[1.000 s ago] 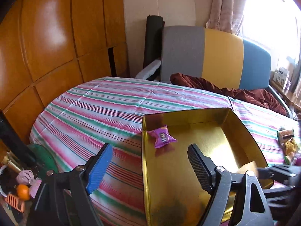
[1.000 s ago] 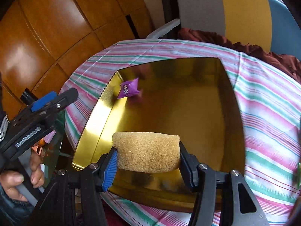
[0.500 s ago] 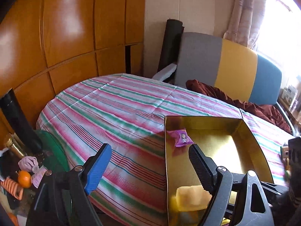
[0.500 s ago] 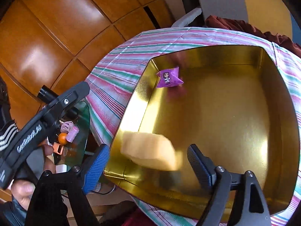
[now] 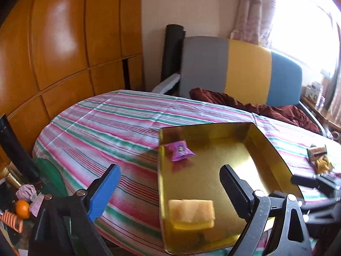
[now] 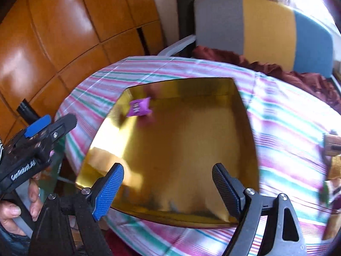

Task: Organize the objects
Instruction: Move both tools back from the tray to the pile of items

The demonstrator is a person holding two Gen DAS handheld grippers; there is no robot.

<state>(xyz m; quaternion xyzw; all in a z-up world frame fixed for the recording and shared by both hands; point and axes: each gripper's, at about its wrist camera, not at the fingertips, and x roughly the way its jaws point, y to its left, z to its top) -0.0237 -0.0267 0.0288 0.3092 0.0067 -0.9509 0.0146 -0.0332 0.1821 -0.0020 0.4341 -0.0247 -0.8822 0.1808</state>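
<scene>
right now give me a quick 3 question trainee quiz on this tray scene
1. True or false: the yellow sponge lies inside the gold tray.
2. Which item sits near the tray's far left corner? A) orange B) purple packet C) brown wrapper
3. What, if anything, is between the right claw's pads?

Key:
1. True.
2. B, the purple packet.
3. Nothing; its pads stand apart above the tray, touching no object.

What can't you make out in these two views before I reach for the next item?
- Small items at right table edge: left wrist view, too small to identify; right wrist view, blurred and cut off.
- Sponge in gold tray: right wrist view, blurred by motion and glare.
- Purple packet: print unreadable.
</scene>
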